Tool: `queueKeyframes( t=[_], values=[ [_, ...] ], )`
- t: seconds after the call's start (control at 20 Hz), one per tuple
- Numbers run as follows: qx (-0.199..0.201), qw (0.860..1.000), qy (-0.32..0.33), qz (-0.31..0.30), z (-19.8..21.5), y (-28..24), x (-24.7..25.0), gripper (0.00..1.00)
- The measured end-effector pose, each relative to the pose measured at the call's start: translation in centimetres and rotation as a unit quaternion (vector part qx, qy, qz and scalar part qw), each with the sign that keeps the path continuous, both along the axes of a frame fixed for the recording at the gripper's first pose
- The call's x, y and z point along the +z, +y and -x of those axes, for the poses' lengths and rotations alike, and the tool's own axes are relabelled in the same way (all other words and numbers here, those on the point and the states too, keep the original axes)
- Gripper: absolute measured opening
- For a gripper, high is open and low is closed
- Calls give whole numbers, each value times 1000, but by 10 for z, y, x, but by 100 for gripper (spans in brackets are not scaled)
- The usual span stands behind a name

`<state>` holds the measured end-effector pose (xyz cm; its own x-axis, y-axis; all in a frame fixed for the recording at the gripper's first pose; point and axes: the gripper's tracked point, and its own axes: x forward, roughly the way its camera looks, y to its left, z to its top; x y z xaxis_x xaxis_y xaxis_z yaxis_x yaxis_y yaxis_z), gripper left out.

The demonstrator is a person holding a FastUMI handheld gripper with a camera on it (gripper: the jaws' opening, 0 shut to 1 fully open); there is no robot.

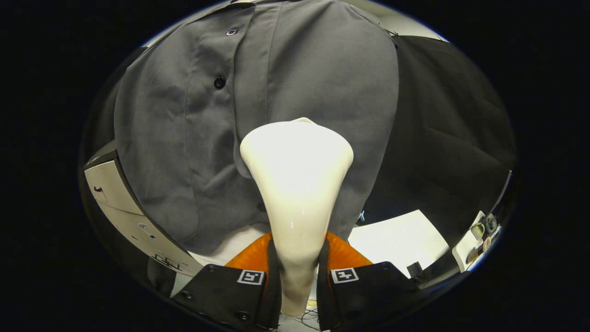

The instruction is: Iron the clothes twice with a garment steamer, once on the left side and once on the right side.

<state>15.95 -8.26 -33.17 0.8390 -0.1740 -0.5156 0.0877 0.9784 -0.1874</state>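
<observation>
Claw (297, 276) clamped on the narrow handle of the garment steamer (297, 184), one finger pressed on each side, parted just as wide as that handle. Steamer standing straight out ahead of the fingers, long axis running from between them up toward the shirt, flared head at the far end. Head pointing at the grey shirt (295, 83), set against or just short of the cloth, contact hard to judge. Shirt hanging upright and spread wide beyond the steamer, button placket (239, 92) running down just left of the steamer head. Head placed on the panel right of that placket, low on the shirt near its hem. Black cloth wall (442, 129) behind the shirt on the right. White desk (396, 240) below the hem, beyond the right finger. Dark button (220, 82) on the placket, a second one (232, 32) higher up.
</observation>
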Motion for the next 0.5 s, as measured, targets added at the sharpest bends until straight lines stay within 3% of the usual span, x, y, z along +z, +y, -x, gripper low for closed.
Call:
queueKeyframes(
  t=[0.2, 0.5],
  values=[
    [-6, 1000, 27, -3, 19, -6, -27, 39],
    [7, 1000, 4, -7, 25, 7, 2, 39]
  ],
)
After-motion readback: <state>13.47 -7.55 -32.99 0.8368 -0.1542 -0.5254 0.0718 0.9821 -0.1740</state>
